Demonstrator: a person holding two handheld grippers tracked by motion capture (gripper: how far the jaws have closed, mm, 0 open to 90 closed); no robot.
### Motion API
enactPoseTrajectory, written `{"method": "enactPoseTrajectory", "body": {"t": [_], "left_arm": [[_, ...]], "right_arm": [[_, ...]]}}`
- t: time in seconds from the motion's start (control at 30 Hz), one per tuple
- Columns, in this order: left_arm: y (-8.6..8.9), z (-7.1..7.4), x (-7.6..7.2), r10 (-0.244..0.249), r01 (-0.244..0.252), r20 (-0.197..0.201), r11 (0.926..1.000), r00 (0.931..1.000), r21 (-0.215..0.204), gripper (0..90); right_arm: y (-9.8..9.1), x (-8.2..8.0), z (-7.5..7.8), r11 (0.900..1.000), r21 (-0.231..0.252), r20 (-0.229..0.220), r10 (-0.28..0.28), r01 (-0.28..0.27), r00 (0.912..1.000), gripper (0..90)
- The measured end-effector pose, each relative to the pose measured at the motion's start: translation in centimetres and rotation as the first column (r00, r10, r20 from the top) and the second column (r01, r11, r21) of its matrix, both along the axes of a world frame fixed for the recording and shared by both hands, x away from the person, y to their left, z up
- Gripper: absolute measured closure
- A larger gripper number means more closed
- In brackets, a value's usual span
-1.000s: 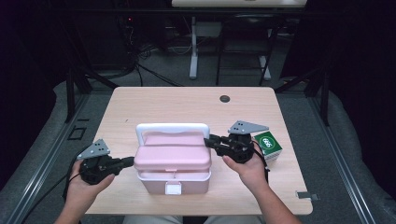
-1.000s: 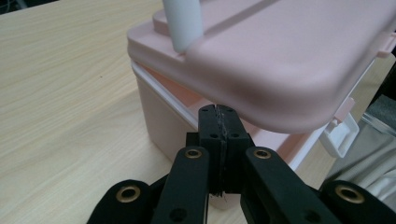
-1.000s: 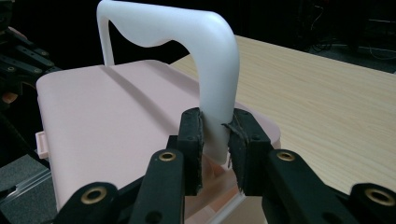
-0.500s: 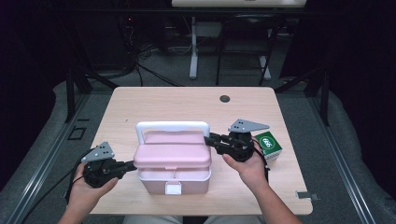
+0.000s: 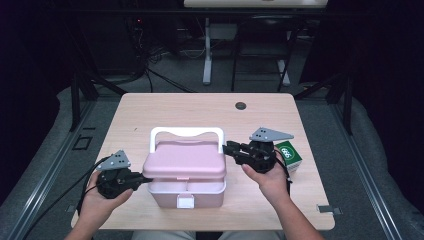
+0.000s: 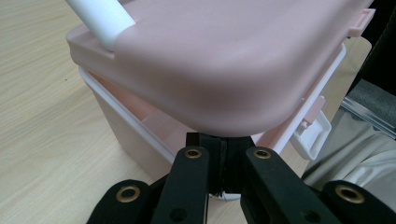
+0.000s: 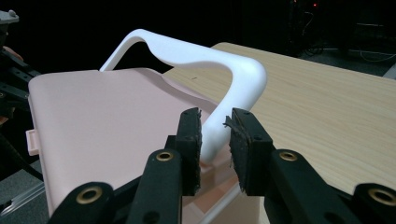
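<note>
A pink lidded box (image 5: 185,160) with a white handle (image 5: 186,131) stands at the front middle of the wooden table (image 5: 150,110). My left gripper (image 5: 145,180) is shut, and its tips sit under the lid's left edge. In the left gripper view, the left gripper (image 6: 223,149) has its jaws pressed together just below the lid (image 6: 224,60), and a gap shows between the lid and the box body. My right gripper (image 5: 227,148) is at the box's right side. In the right gripper view, the right gripper (image 7: 214,128) is shut on the leg of the white handle (image 7: 224,79), which stands upright.
A small green and white carton (image 5: 290,155) lies just right of my right hand. A dark round grommet (image 5: 241,106) sits in the table's far side. The white latch (image 5: 185,201) hangs at the box's front. Cables trail off the table's left front edge.
My left gripper has shifted slightly toward the front and in against the box's left edge. The right gripper has stayed on the handle.
</note>
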State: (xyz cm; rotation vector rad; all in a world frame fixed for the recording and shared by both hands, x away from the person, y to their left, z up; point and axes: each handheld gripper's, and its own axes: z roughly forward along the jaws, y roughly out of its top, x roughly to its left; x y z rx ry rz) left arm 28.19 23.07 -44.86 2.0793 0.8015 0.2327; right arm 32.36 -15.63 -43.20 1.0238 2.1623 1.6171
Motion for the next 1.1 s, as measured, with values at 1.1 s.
{"method": "enactPoseTrajectory", "body": {"t": [1.1], "left_arm": [[-0.6, 3.1, 1.8, -0.019, 0.019, 0.006, 0.9994, 0.9998, 0.028, 90.0]], "right_arm": [[1.5, -5.0, -4.6, 0.9895, -0.1, -0.079, 0.097, -0.104, 0.9922, 89.8]]}}
